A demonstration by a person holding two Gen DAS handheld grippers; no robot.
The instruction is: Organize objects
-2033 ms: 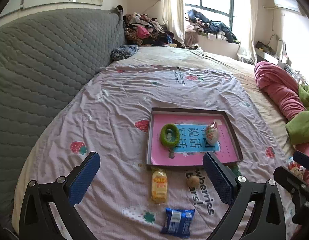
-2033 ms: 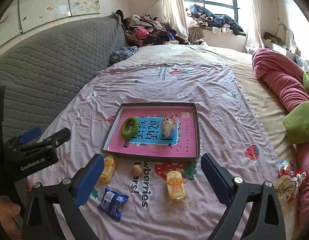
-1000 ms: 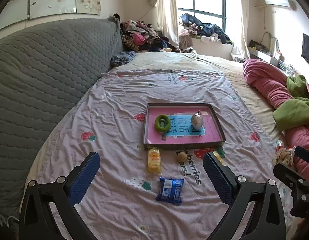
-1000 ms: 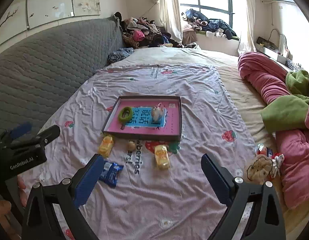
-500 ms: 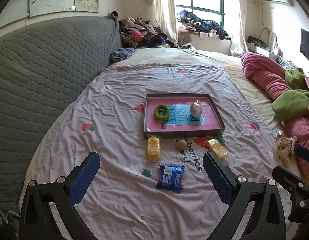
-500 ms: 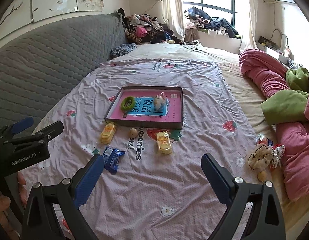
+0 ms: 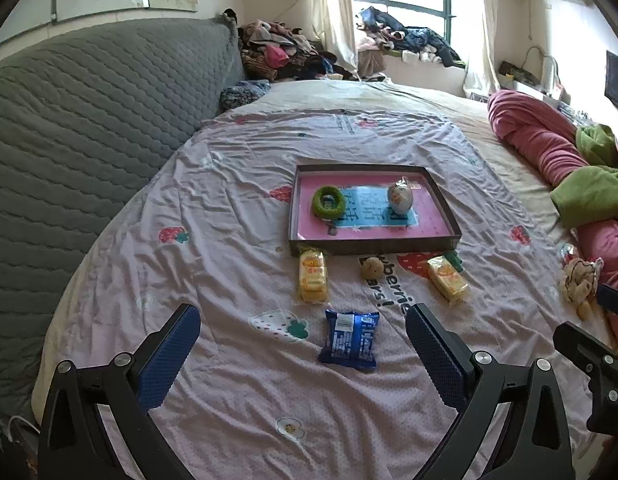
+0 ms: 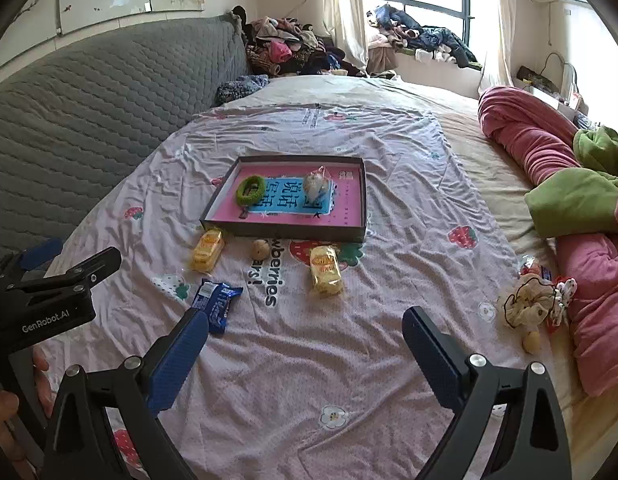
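Presently both the left tool (image 7: pixel 303 342) and right tool (image 8: pixel 305 340) are held released and empty, so the blue packet (image 7: pixel 350 339), lying just ahead of the left, should be straddled squarely, then carried to the tray (image 7: pixel 373 242) beyond.

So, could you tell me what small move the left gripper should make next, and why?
Probably ease the left gripper forward and down over the blue snack packet. Its fingers are open and empty, the packet lies nearest, between them, and it sits outside the tray on the bedsheet.
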